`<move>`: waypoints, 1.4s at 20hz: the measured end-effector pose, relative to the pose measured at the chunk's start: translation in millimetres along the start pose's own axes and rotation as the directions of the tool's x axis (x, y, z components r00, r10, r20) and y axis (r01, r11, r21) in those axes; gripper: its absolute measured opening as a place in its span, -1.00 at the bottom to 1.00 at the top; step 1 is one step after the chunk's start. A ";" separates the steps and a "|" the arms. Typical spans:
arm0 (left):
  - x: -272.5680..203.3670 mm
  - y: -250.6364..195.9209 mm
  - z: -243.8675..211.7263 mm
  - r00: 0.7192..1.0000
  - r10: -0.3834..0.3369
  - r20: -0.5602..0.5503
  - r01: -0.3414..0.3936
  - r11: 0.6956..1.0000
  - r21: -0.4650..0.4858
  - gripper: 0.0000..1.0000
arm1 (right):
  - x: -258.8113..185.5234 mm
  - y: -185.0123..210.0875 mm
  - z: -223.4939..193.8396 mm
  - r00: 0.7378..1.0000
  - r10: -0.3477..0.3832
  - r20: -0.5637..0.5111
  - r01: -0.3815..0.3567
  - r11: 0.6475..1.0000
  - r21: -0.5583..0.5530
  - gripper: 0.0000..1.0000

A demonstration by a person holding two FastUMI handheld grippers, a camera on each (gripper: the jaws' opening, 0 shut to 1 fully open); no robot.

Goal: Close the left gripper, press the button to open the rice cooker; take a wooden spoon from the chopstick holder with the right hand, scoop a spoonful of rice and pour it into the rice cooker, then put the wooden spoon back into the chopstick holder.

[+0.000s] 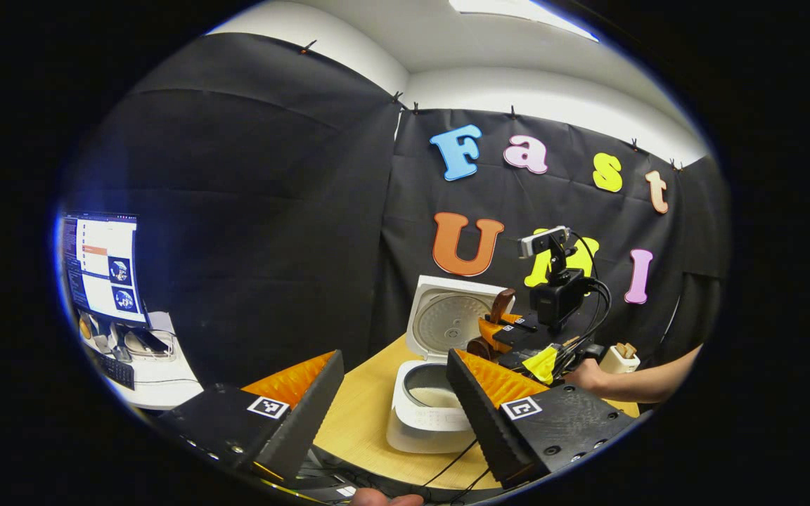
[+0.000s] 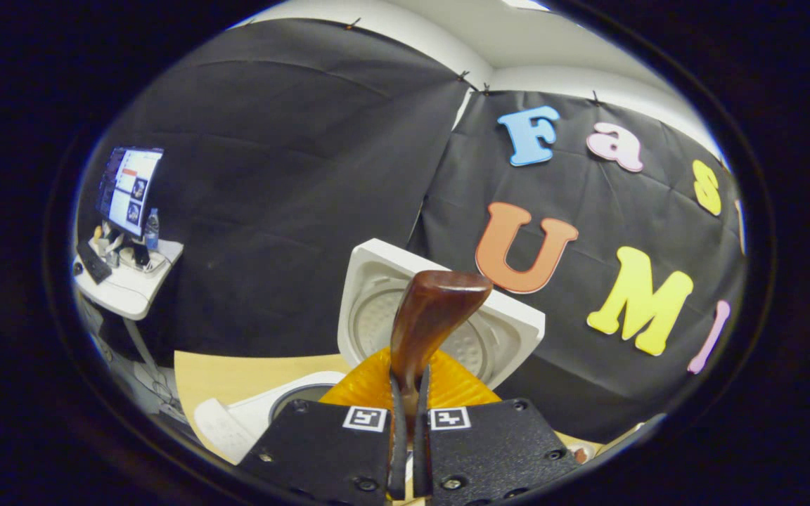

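Now my right gripper (image 2: 410,393) is clamped on the wooden spoon (image 2: 429,316), bowl up before the rice cooker (image 1: 429,393) at lower centre, lid raised. My left gripper (image 1: 394,393) hangs spread. I judge pouring needs a slow tilt over the pot.

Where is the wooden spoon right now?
The wooden spoon is clamped in the right gripper, its handle sticking up in front of the rice cooker's open lid. In the left gripper view it's just right of that lid.
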State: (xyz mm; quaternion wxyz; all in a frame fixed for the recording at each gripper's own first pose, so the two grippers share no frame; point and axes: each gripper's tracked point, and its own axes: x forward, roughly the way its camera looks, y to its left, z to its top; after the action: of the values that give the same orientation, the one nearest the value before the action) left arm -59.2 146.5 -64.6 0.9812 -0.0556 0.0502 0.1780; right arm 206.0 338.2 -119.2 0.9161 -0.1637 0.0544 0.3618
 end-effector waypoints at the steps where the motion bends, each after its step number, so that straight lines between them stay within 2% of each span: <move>1: 0.3 -1.9 1.2 1.000 -0.005 0.001 0.005 1.000 -0.012 0.89 | -3.4 -3.9 3.4 1.000 -0.004 -0.001 0.004 0.999 0.050 -0.82; 5: 0.6 -6.7 1.5 1.000 -0.021 0.004 0.022 0.999 -0.027 0.89 | -21.1 -32.1 13.9 0.999 -0.042 -0.011 0.043 0.970 0.240 -0.82; 9: 5.5 -23.0 -4.0 0.998 -0.057 -0.014 0.056 0.998 -0.021 0.89 | -55.8 -75.2 19.9 0.997 -0.078 -0.012 0.076 0.911 0.406 -0.82; 17: 26.7 -70.8 -10.5 0.987 -0.158 -0.030 0.158 0.987 0.004 0.89 | -157.3 -187.2 -14.7 0.967 -0.246 -0.070 0.243 0.800 0.548 -0.82; 21: 36.7 -94.6 -13.6 0.975 -0.219 -0.026 0.220 0.975 0.026 0.89 | -221.6 -258.4 -58.5 0.915 -0.373 -0.155 0.393 0.734 0.554 -0.82; 24: 43.1 -117.7 -22.3 0.964 -0.264 -0.039 0.266 0.963 0.039 0.89 | -273.6 -299.8 -94.5 0.859 -0.459 -0.228 0.500 0.655 0.567 -0.82; 28: 47.8 -146.5 -23.3 0.950 -0.306 -0.055 0.309 0.950 0.046 0.89 | -316.2 -327.3 -156.1 0.802 -0.496 -0.332 0.585 0.540 0.605 -0.82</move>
State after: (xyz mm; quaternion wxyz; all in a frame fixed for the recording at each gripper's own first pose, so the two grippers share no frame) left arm 35.4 23.7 -80.0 0.9966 -0.0403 0.0686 0.0202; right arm 200.3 -142.9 -111.8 0.9705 0.1541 0.1852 0.0041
